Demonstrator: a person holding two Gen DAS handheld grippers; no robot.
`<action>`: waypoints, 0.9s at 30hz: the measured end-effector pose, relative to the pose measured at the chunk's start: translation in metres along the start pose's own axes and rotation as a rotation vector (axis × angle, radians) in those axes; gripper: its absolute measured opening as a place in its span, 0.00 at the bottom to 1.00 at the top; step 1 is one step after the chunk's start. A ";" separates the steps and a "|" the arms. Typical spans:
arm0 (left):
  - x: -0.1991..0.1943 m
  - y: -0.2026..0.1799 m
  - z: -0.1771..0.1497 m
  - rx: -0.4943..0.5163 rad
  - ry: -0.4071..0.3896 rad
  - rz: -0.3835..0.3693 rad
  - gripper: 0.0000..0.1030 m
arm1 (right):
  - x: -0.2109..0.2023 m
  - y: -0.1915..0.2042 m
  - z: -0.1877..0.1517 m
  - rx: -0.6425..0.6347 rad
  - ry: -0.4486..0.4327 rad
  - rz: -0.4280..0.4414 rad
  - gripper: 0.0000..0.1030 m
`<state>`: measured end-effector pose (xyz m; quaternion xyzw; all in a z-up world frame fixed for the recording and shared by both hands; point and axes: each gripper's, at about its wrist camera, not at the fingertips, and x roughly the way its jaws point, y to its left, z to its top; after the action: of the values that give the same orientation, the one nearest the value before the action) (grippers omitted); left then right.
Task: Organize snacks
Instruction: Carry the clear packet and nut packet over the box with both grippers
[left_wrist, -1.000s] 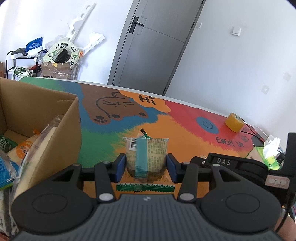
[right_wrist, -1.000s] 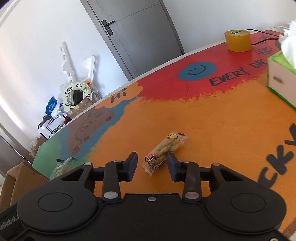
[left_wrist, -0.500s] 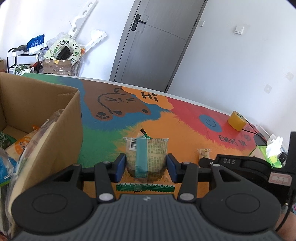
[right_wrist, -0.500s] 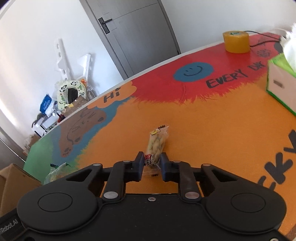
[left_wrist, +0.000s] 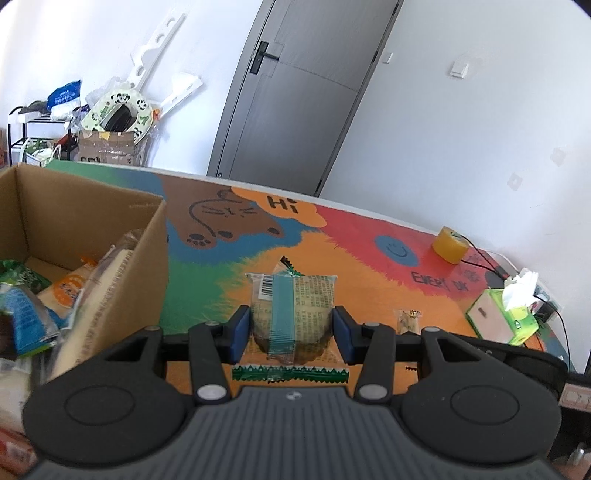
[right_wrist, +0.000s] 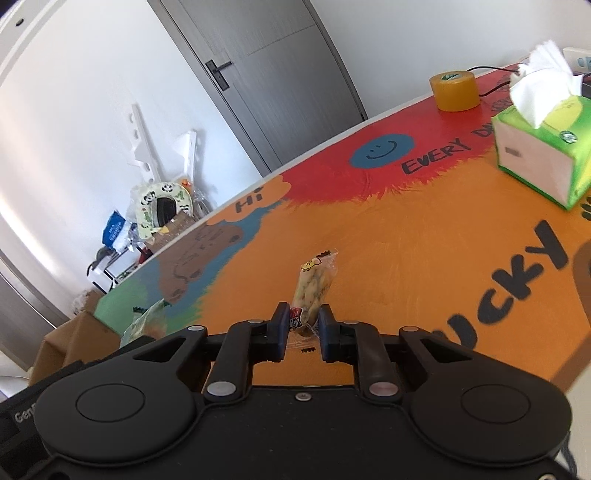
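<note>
My left gripper is shut on a clear-wrapped cake packet with a teal stripe, held above the colourful table beside the open cardboard box, which holds several snack packs. My right gripper is shut on the near end of a small peanut packet and holds it lifted off the table. The peanut packet also shows in the left wrist view, and the cake packet at the left of the right wrist view.
A green tissue box and a yellow tape roll with a black cable stand at the table's far right. The box sits at the table's left end. The table ends near my right gripper.
My right gripper closed on the peanut packet and lifted it, turning it upright. My left gripper kept hold of the cake packet and rose slightly beside the box.
</note>
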<state>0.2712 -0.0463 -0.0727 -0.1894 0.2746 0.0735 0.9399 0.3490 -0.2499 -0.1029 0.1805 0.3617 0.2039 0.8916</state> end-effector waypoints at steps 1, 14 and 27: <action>-0.002 0.000 0.000 0.002 -0.002 0.000 0.45 | -0.004 0.001 -0.002 0.002 -0.005 0.004 0.17; -0.043 -0.001 -0.001 0.025 -0.050 0.004 0.45 | -0.048 0.018 -0.019 0.013 -0.071 0.085 0.17; -0.085 0.015 0.007 0.019 -0.124 0.029 0.45 | -0.069 0.048 -0.025 -0.033 -0.112 0.172 0.18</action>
<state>0.2002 -0.0322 -0.0258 -0.1713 0.2193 0.0961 0.9557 0.2752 -0.2387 -0.0577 0.2071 0.2913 0.2754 0.8924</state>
